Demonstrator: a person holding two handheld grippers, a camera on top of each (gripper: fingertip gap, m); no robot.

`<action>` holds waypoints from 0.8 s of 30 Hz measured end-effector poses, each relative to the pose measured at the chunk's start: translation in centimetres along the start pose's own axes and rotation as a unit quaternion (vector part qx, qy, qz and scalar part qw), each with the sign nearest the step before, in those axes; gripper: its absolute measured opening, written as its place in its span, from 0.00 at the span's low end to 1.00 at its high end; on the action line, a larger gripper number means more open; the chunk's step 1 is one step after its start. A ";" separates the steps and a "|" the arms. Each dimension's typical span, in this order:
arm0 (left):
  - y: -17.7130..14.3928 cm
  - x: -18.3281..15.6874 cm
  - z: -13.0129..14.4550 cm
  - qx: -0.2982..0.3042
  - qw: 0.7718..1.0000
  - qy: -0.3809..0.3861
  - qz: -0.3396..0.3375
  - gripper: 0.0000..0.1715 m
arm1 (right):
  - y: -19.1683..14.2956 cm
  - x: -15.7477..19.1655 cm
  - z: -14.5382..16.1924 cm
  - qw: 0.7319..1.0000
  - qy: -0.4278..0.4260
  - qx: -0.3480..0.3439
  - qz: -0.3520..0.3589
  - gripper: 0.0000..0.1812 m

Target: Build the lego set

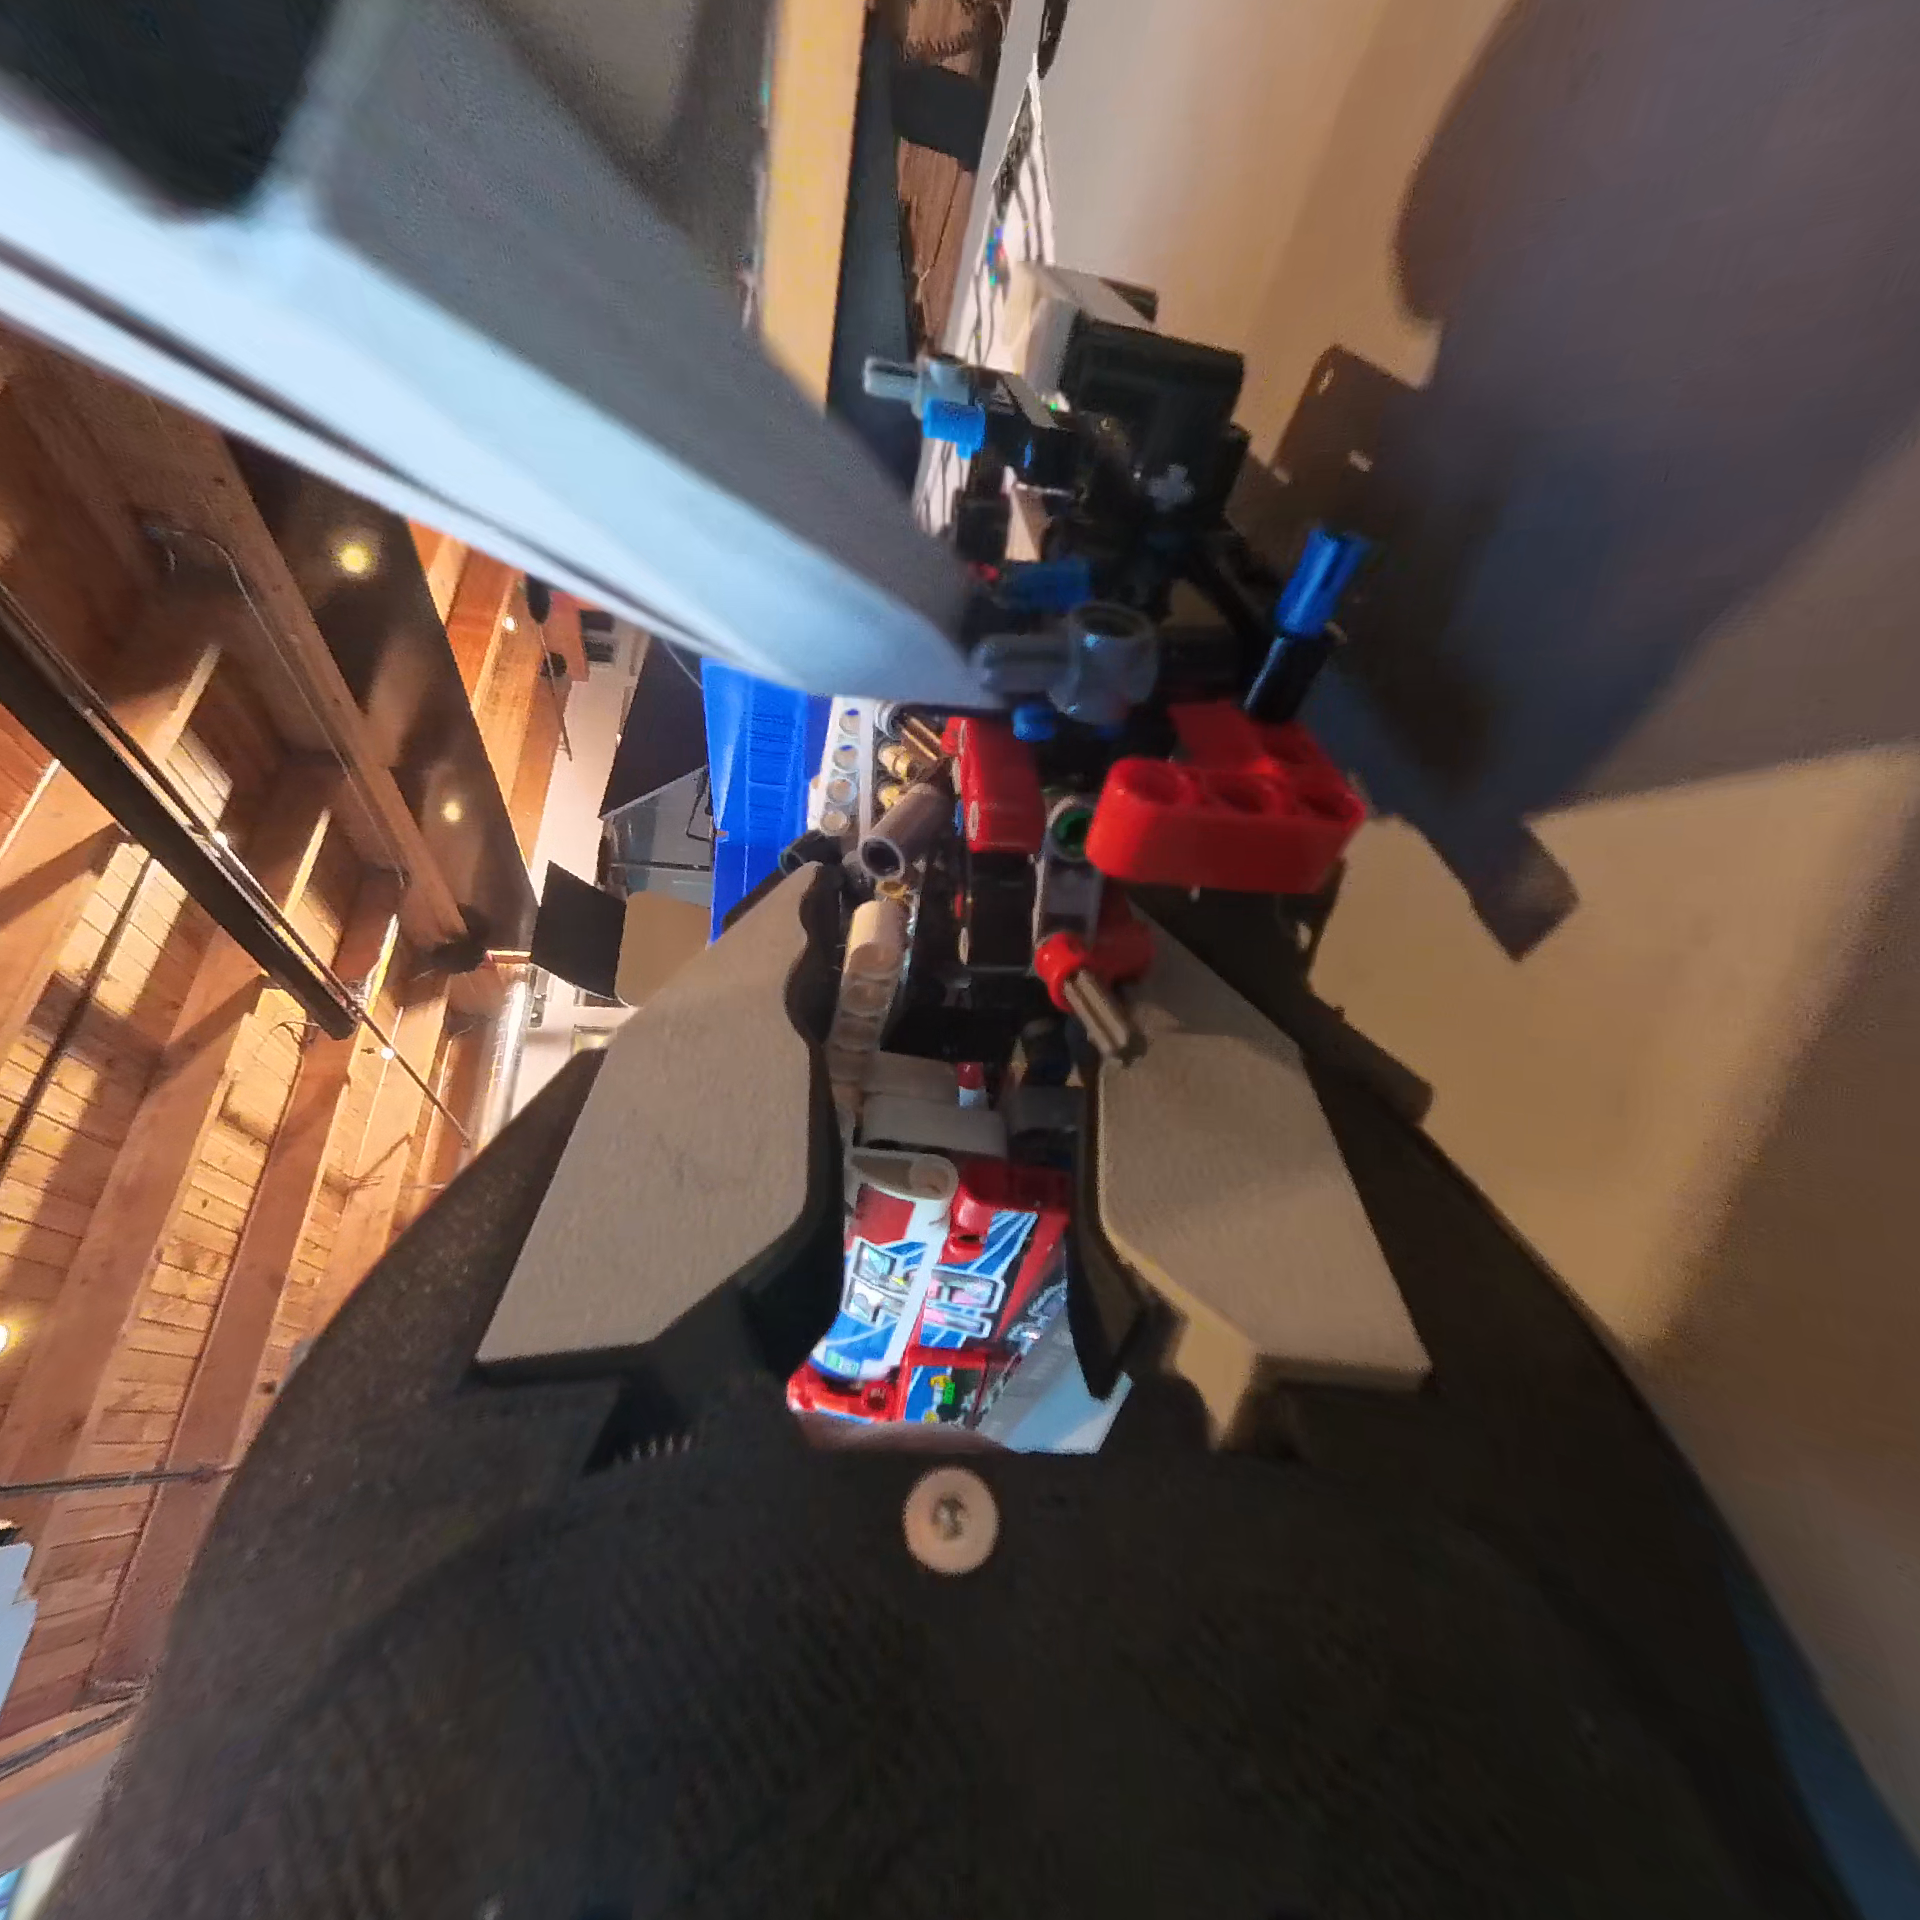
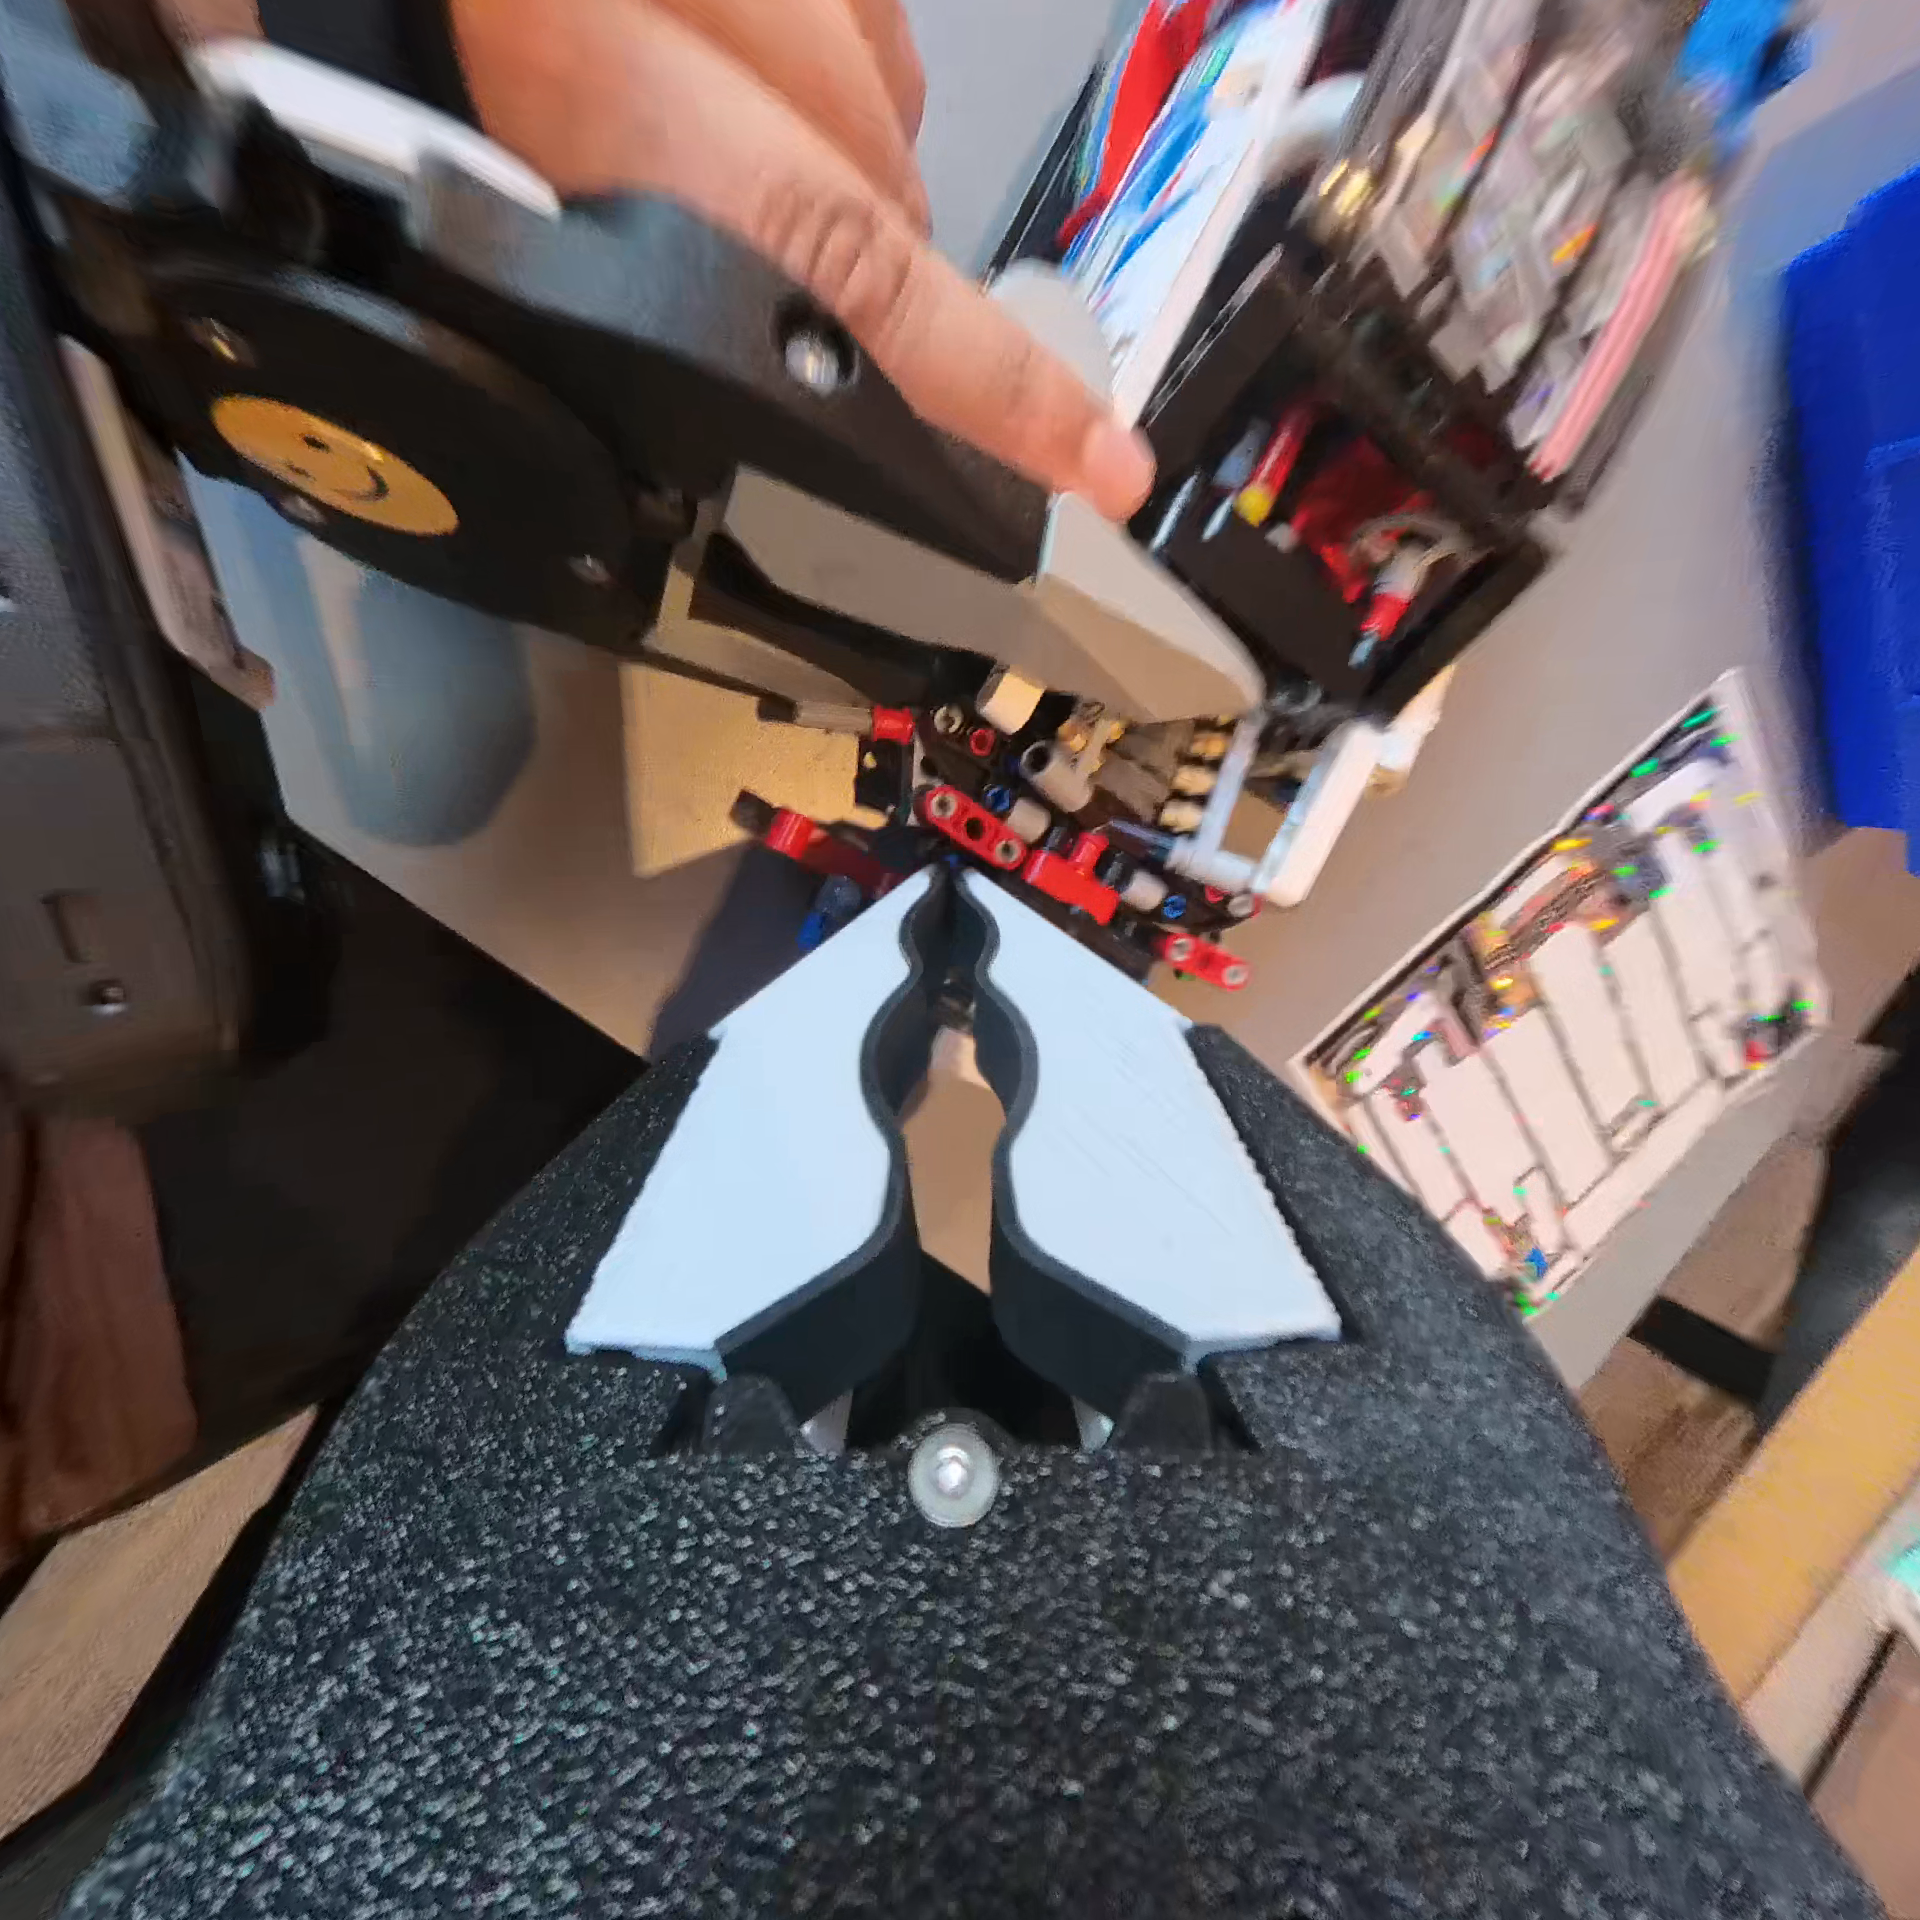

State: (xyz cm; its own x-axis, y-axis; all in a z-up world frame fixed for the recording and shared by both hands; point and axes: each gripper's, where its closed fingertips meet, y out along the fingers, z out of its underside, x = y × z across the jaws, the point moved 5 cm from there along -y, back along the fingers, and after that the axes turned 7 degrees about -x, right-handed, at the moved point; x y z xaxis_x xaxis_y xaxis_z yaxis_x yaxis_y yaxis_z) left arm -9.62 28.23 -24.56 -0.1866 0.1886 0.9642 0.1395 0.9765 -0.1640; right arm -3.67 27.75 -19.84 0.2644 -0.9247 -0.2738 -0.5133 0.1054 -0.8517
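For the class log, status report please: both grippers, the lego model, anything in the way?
Left gripper shut on lego model, held up. Right gripper shut, tips at the model's red beams. Nothing seen blocking; a hand steadies the left gripper.

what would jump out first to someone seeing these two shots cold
The half-built lego model, a dense knot of red, black and blue parts, fills the middle of the left wrist view, gripped by the left claw. In the right wrist view the right claw has its tips pinched nearly together right at the model's edge. A bare hand steadies the left claw's body at upper left, and the instruction booklet lies at right.
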 end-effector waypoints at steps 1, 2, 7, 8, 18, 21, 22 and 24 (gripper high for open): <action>0.0 0.0 0.0 -0.001 1.000 -0.002 0.001 0.26 | -0.6 -0.3 -0.6 1.000 -0.003 -0.014 0.011 0.00; -0.1 -0.1 0.0 -0.001 1.000 0.000 0.002 0.26 | -1.1 -0.5 -1.2 1.000 -0.002 -0.026 0.018 0.00; 0.0 0.0 0.1 0.004 1.000 0.008 0.005 0.26 | 1.2 0.0 -0.1 1.000 0.000 0.001 -0.004 0.00; 0.0 0.0 0.2 0.004 1.000 -0.003 0.003 0.26 | 0.9 -0.1 -0.3 1.000 0.001 -0.003 -0.002 0.00; 0.0 0.0 0.0 0.001 1.000 0.002 0.004 0.26 | 1.0 0.0 -0.8 1.000 0.020 -0.010 -0.013 0.00; -0.1 0.0 0.1 0.000 1.000 0.003 0.002 0.26 | -1.1 -1.0 -2.1 0.998 0.029 -0.053 0.013 0.00; -0.1 0.0 0.1 0.000 1.000 0.003 0.002 0.26 | -1.7 -1.0 -2.3 0.997 0.038 -0.060 0.008 0.00; -0.1 0.0 0.1 0.000 1.000 0.003 0.002 0.26 | -1.3 -0.7 -1.7 0.998 0.040 -0.047 -0.003 0.00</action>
State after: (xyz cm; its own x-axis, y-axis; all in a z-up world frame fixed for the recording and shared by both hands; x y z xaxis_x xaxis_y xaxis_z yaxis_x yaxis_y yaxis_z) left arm -9.69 28.16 -24.56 -0.1799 0.1924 0.9647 0.1404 0.9757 -0.1684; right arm -4.53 27.65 -17.79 0.2031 -0.9520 -0.2288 -0.5872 0.0686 -0.8065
